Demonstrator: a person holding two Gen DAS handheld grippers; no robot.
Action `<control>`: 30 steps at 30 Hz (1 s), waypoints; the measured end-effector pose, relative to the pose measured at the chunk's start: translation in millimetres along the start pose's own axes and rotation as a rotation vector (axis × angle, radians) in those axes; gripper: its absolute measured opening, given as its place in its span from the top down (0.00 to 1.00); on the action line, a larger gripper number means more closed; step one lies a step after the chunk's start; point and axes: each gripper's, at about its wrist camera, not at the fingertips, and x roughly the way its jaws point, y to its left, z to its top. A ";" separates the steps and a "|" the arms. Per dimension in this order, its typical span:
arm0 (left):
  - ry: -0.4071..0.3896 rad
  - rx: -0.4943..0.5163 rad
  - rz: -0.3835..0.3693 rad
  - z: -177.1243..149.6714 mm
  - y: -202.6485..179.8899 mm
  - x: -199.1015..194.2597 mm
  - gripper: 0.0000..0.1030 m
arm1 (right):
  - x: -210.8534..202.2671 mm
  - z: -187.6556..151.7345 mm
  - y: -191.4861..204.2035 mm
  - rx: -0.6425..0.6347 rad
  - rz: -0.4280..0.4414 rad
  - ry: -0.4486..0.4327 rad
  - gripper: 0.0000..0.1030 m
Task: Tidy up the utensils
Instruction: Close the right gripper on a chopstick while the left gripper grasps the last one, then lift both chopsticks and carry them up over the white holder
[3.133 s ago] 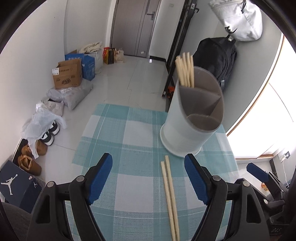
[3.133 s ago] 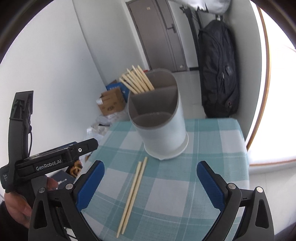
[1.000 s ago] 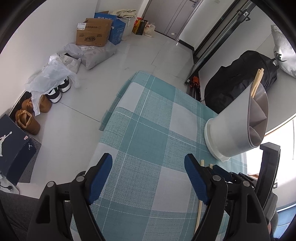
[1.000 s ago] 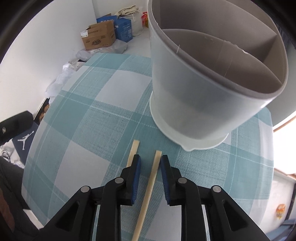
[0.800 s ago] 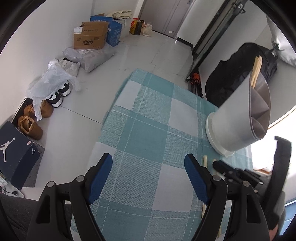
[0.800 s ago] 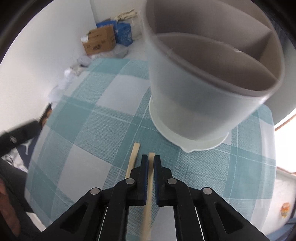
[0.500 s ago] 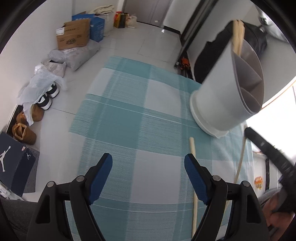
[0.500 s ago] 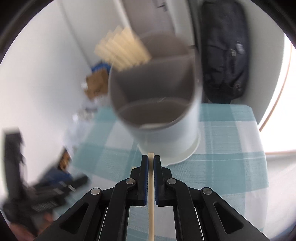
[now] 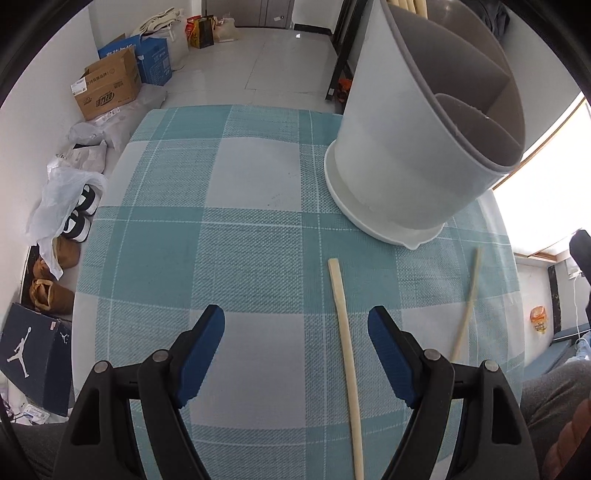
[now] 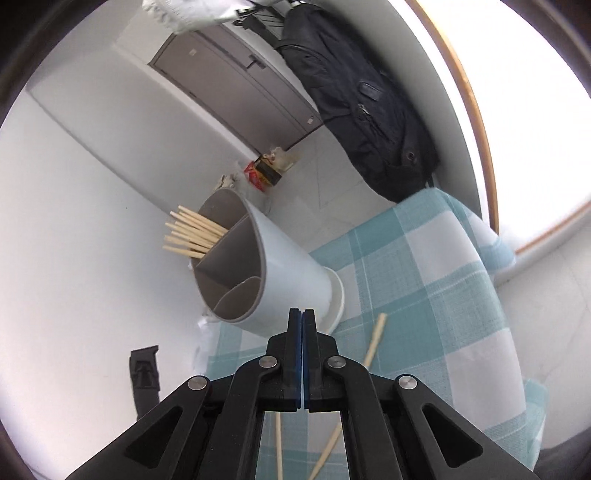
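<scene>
two pale wooden chopsticks lie apart on woven check cloth; my left gripper spread, right gripper pressed together, empty; smooth plastic holder

The left wrist camera looks steeply down, close over the checked bench ahead of its jaws. The right wrist camera sits higher, tilted sideways. Both views share the utensil holder and loose chopsticks.

Your left view cuts the near chopstick at the bottom edge and crops the holder's top, showing only stubs of its sticks. In your right view, the gripper body hides stretches of both loose chopsticks.
</scene>
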 end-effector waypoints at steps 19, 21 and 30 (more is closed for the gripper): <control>0.000 0.114 0.086 7.6 -25.2 19.4 0.95 | -0.9 -0.5 -54.4 0.144 -0.064 0.059 0.97; 0.004 0.105 0.062 7.6 -23.1 18.2 0.97 | 0.4 -0.9 -56.3 0.148 -0.073 0.065 0.97; -0.063 0.020 -0.026 13.6 -6.0 -8.8 0.98 | 30.3 -2.8 -60.5 0.108 -0.158 0.185 0.79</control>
